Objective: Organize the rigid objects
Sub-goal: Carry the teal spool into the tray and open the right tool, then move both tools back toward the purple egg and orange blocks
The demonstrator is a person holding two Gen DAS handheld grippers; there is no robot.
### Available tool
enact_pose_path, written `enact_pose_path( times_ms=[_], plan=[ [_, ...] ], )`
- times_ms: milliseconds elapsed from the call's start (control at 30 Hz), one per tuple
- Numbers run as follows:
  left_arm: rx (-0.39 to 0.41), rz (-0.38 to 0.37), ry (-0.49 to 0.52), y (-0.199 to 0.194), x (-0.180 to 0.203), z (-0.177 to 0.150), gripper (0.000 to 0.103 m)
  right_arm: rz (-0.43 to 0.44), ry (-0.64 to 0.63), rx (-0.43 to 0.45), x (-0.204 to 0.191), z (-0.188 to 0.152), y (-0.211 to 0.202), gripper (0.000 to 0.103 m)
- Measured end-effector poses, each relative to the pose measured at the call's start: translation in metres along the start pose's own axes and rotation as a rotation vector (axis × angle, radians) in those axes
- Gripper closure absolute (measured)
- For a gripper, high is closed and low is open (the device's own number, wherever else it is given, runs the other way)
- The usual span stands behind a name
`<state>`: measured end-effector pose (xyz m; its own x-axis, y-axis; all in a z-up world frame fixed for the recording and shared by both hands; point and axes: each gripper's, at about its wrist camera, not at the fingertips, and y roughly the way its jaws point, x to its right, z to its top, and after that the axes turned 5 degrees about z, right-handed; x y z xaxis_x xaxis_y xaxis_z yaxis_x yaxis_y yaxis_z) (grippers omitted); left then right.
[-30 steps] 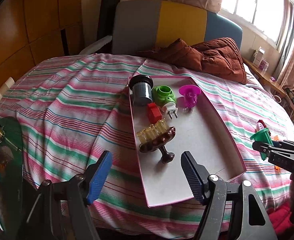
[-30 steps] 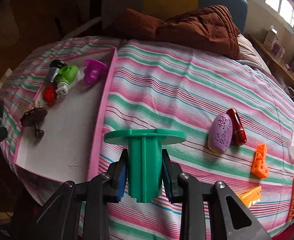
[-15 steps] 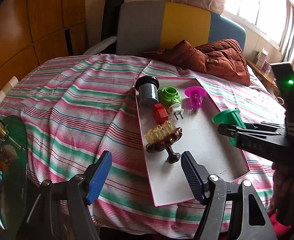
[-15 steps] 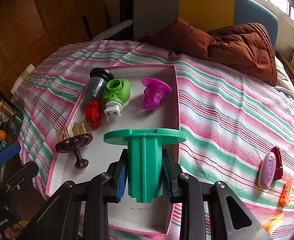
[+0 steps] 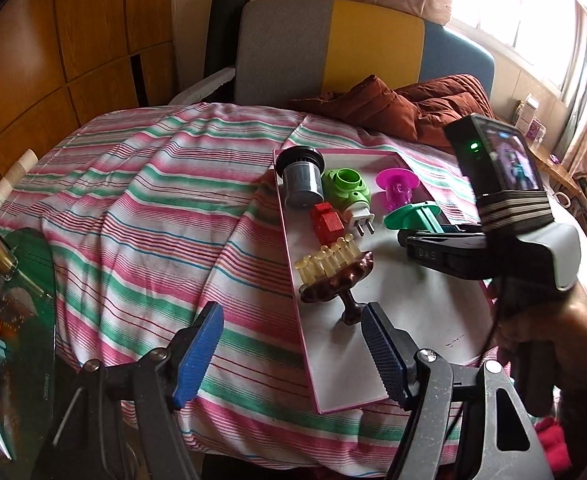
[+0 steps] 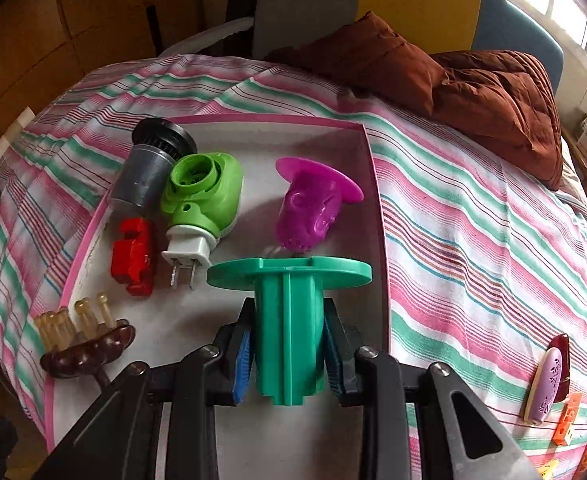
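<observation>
Green flanged spool [image 6: 289,320] looks like light, stiff, smooth plastic, best taken by its ribbed stem; the right gripper [image 6: 287,350] clamps it there above the pink-rimmed tray [image 6: 253,120], beside the purple piece [image 6: 309,208], the left gripper [image 5: 293,354] gaping empty

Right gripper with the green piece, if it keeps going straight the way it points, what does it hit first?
Probably the purple flanged piece, lying just beyond the green flanged piece that the right gripper holds over the tray; depth is uncertain.
</observation>
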<state>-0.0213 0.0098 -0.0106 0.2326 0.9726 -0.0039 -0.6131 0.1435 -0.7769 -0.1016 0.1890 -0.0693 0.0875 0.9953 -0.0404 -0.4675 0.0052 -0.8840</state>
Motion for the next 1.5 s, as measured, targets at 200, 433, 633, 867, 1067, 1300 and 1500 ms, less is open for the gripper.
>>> enact_pose_path(
  times_ms=[200,433,633,867,1067,1300,1500],
  plan=[
    [-0.001,0.001,-0.005,0.001,-0.003,0.001,0.031,0.005,0.037,-0.003,0.011,0.003,0.004,0.069],
    [0.005,0.007,-0.004,-0.001,-0.004,0.001,0.031,0.047,0.083,0.030,0.015,-0.004,-0.007,0.065],
    [0.015,0.010,-0.007,-0.004,-0.004,0.001,0.028,0.059,0.062,0.106,0.014,-0.015,-0.033,0.061],
    [0.028,0.008,0.005,-0.010,0.000,-0.001,0.028,0.072,0.078,0.200,0.026,-0.035,-0.073,0.061],
    [0.045,0.010,0.023,-0.016,0.005,0.000,0.028,0.037,0.105,0.218,0.054,-0.050,-0.096,0.061],
    [0.063,0.007,0.056,-0.023,0.015,0.001,0.028,-0.065,0.196,0.235,0.117,-0.073,-0.125,0.061],
    [0.077,-0.002,0.096,-0.025,0.030,0.004,0.028,-0.173,0.320,0.267,0.186,-0.096,-0.147,0.061]
  ],
)
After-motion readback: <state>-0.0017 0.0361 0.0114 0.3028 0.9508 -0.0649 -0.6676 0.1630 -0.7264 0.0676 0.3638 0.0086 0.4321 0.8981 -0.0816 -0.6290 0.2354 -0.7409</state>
